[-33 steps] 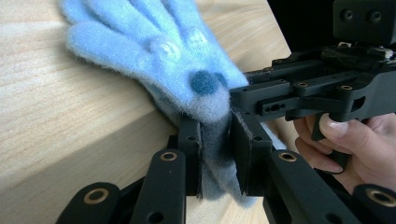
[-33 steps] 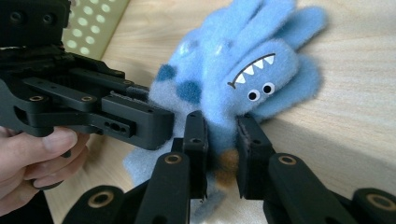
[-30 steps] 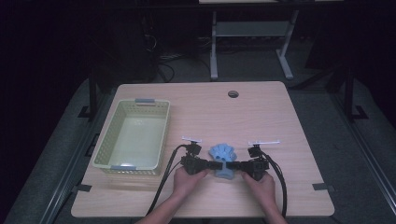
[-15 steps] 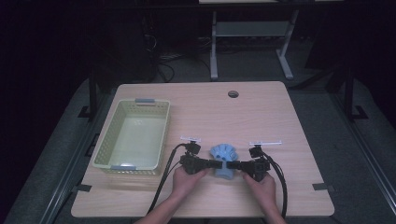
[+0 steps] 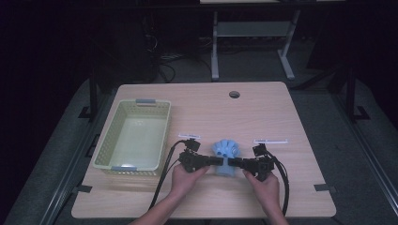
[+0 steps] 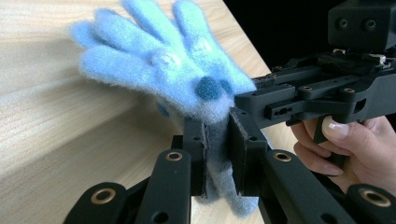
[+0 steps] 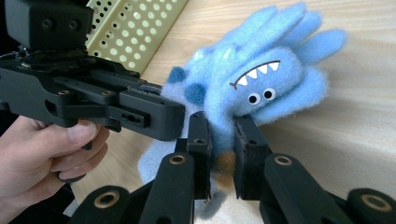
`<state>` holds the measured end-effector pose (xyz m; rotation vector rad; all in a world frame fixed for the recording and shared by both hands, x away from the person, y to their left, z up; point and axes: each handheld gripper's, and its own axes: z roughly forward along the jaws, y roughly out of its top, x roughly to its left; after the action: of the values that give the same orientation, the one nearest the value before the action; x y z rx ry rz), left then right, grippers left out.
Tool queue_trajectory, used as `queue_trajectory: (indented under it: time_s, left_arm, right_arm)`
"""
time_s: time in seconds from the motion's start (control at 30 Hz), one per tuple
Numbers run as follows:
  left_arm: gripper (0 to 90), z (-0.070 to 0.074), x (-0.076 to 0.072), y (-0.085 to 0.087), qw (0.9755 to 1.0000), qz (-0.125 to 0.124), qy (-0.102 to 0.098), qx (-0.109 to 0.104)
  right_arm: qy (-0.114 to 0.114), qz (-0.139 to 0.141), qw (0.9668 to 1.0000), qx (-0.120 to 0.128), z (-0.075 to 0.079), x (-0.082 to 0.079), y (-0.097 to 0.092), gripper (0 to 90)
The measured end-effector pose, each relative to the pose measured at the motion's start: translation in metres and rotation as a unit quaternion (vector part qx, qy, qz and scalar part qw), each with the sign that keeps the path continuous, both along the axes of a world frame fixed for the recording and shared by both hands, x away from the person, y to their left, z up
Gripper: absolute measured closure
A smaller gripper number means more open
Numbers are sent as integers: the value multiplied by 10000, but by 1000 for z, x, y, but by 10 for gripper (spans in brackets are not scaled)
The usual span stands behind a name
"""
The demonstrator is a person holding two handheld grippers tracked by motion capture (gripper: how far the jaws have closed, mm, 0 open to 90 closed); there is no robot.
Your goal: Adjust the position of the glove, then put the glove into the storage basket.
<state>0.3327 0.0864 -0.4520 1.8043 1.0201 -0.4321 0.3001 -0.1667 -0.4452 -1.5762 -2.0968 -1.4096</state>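
Observation:
A fuzzy light-blue glove with a monster face is held just above the wooden table, near its front edge. My left gripper comes in from the left and is shut on the glove's cuff. Its jaws have just been closing, with the cuff between the pads. My right gripper comes in from the right and is shut on the same lower part of the glove. The glove's fingers stick up and away from both grippers.
A pale yellow-green perforated basket stands empty at the left of the table; its wall lies close behind the left gripper. Two white strips lie on the wood beyond the hands. A round cable hole is near the far edge.
The glove and the right gripper have risen slightly. Both grippers stay closed on the glove, and the left hand has hardly moved.

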Motion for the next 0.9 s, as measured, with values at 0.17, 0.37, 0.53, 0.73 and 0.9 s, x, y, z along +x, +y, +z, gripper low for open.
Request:
queue_trajectory:
  time_s: [0.17,0.37,0.53,0.73,0.9]
  left_arm:
    - [777,10,-1,4,9999,-20,-145,-43]
    - [777,22,1,9,9997,-13,-244,-37]
    - [777,29,2,12,9997,-27,-258,-5]
    - [776,36,4,19,9994,3,-330,-59]
    - [776,43,4,26,9992,37,-388,-110]
  right_arm:
    - [-115,19,9999,48,7,-1,2,793]
    - [-242,58,9996,116,18,1,5,793]
    - [-227,56,9995,206,22,3,9,793]
    - [-280,101,9995,122,33,7,15,793]
    - [-312,159,9994,59,44,9,22,793]
